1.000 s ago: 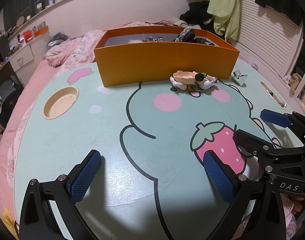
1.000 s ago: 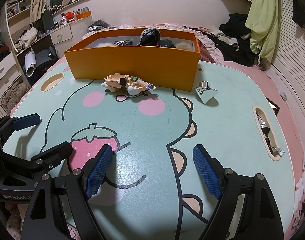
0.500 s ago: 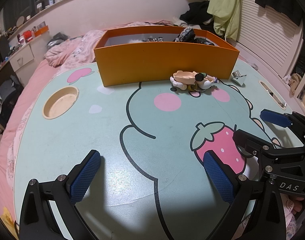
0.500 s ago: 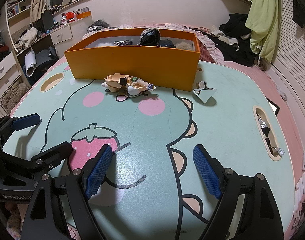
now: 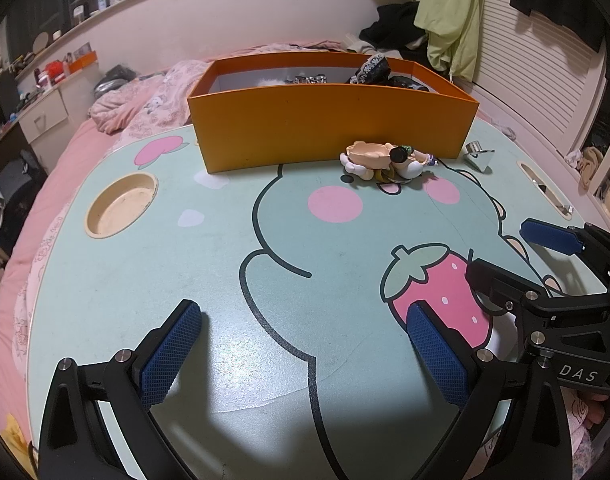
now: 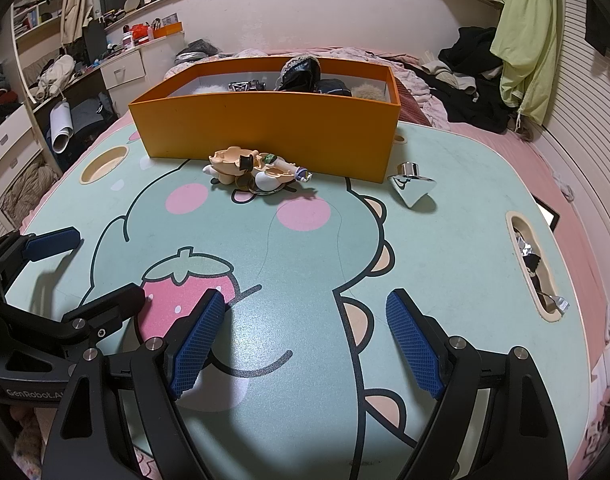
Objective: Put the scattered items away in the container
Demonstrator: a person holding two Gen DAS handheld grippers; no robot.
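Item: orange box, stiff card, far middle of the desk; I saw its contents only as dark and furry tops over the rim. Item: heap of small toy parts, glossy plastic, touching the box's near wall, pieces hard to separate. Item: chromed cone-shaped piece, just right of the heap. Left tongs and right tongs stood apart, empty, over bare printed desk, near edge.

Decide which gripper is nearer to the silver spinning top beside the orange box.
Right. The silver spinning top lies ahead and slightly right of the right gripper; the left gripper sits farther off, to its left.
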